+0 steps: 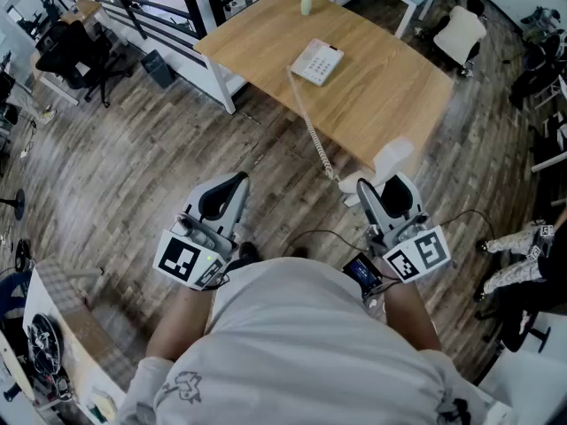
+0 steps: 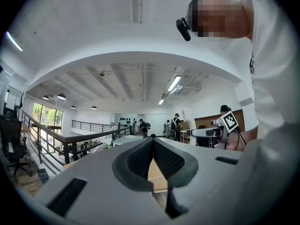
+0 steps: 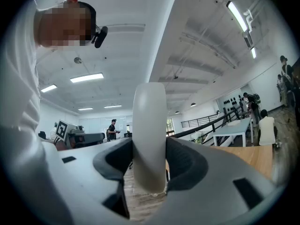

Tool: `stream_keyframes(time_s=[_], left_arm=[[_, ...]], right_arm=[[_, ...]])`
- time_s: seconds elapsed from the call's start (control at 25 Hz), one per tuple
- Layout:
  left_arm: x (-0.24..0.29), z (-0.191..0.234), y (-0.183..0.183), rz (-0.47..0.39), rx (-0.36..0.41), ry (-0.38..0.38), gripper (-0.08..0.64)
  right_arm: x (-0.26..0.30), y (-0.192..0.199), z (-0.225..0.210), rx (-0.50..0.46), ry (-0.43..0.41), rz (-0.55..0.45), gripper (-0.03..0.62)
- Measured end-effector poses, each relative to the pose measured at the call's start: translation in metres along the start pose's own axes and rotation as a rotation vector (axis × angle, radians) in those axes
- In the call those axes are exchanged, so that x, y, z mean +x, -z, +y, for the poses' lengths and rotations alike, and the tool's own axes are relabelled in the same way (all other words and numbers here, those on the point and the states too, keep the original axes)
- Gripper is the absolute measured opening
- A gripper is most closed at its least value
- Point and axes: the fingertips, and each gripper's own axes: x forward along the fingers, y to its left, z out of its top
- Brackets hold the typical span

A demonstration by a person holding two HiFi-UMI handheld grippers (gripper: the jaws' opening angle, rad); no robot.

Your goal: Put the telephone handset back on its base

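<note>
Right gripper (image 1: 387, 187) is closed on the handset (image 1: 392, 156), gripped near one end, off the table (image 1: 399, 91). Its base (image 1: 317, 61) is seen ahead and leftward, nearer this gripper. Nothing is held by the left gripper (image 1: 221, 200), its jaws together.

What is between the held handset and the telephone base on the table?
Only the coiled cord, running from the handset past the table edge to the base; the head view shows it.

Handset (image 1: 392, 158): between jaws of the right gripper (image 1: 384, 191), by the table (image 1: 399, 87) near edge
Base (image 1: 316, 61): on the table, ahead-left of that gripper
Cord (image 1: 312, 131): base to handset
Vase (image 1: 305, 0): beyond base
</note>
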Motion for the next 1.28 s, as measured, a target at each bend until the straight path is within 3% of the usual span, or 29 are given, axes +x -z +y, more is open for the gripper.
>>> stream_keyframes(time_s=[0.24, 0.8, 1.28], left_arm=[[0.000, -0.014, -0.005, 0.013, 0.046, -0.002, 0.005], [0.009, 0.001, 0.004, 0.019, -0.005, 0.004, 0.006], [0.059, 0.073, 0.016, 0.022, -0.040, 0.058, 0.005]], right_arm=[[-0.006, -0.002, 0.001, 0.002, -0.015, 0.004, 0.222], [0.006, -0.003, -0.001, -0.007, -0.029, 0.005, 0.222], [0.072, 0.008, -0.031, -0.002, 0.030, 0.040, 0.222]])
